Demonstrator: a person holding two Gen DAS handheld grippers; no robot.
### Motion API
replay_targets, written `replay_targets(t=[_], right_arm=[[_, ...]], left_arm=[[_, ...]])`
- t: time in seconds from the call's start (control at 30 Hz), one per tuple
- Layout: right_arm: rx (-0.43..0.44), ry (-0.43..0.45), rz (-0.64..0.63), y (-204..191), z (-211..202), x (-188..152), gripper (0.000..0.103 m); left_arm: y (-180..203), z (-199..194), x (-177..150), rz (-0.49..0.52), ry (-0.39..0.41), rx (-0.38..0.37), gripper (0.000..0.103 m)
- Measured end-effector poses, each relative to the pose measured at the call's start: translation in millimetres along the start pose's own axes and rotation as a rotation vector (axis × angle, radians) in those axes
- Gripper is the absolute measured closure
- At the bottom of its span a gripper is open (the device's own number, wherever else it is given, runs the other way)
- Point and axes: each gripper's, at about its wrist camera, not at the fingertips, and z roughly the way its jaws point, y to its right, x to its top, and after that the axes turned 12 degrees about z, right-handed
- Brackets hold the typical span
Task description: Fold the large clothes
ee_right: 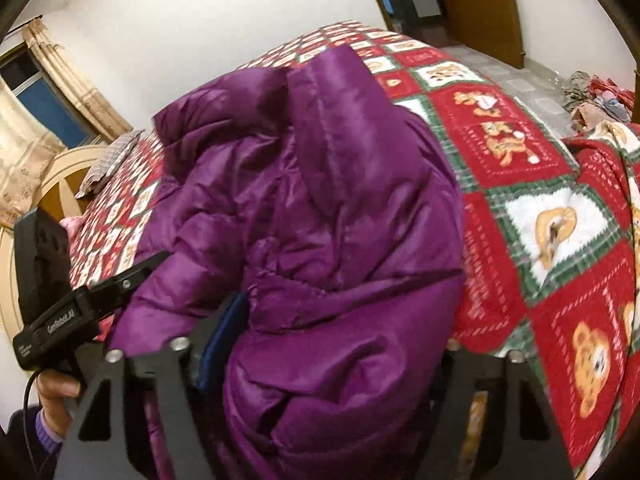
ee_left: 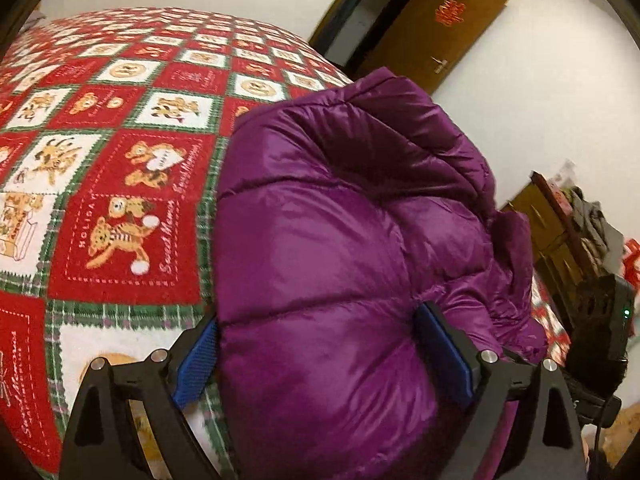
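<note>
Both hand-held grippers clamp the puffy, bunched purple jacket (ee_left: 328, 240).

Black gripper (ee_left: 320, 356) frames with silver screws and blue pads (ee_left: 444, 354) are seen; a purple cuff (ee_right: 50, 446) and bare hand (ee_right: 56, 394).

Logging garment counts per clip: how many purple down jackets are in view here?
1. The purple down jacket is bunched on the teddy-bear blanket, gripped between the jaws of both the left gripper and the right gripper. Its bulk could hide something beneath.
</note>
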Motion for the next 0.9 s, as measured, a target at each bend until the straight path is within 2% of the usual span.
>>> replay_targets(t=[0.1, 0.27, 0.43, 0.57, 0.67, 0.7, 0.73, 0.9], right_arm=[[0.040, -0.041, -0.018, -10.2, -4.7, -19.1, 0.032], [0.156, -0.106, -0.012, -16.4, -11.1, -62.3, 0.032], [0.200, -0.068, 0.080, -5.4, -7.5, -64.6, 0.025], [0.201, -0.022, 0.109, -0.3, -6.1, -66.7, 0.024], [0.162, -0.010, 0.087, -8.7, -9.9, -71.4, 0.041], [0.172, -0.019, 0.084, -10.5, -12.7, -72.8, 0.052], [0.174, -0.018, 0.082, -11.8, -15.3, -73.5, 0.058], [0.157, 0.005, 0.088, -14.4, -35.2, -81.6, 0.067]], left_arm=[[-0.8, -19.4, -10.3, 0.043, -0.008, -0.018, 0.012], [-19.5, -56.9, -45.1, 0.037, -0.016, -0.048, 0.012], [-25.2, -58.4, -60.8, -0.025, -0.013, -0.061, 0.012], [-12.1, -54.1, -62.9, 0.000, -0.001, -0.011, 0.012], [-2.1, -58.5, -65.8, 0.034, 0.006, -0.006, 0.019], [1.9, -62.0, -67.1, 0.047, 0.012, -0.002, 0.025], [4.2, -64.6, -68.3, 0.055, 0.016, 0.001, 0.029], [24.6, -83.2, -76.4, 0.074, 0.037, 0.003, 0.041]])
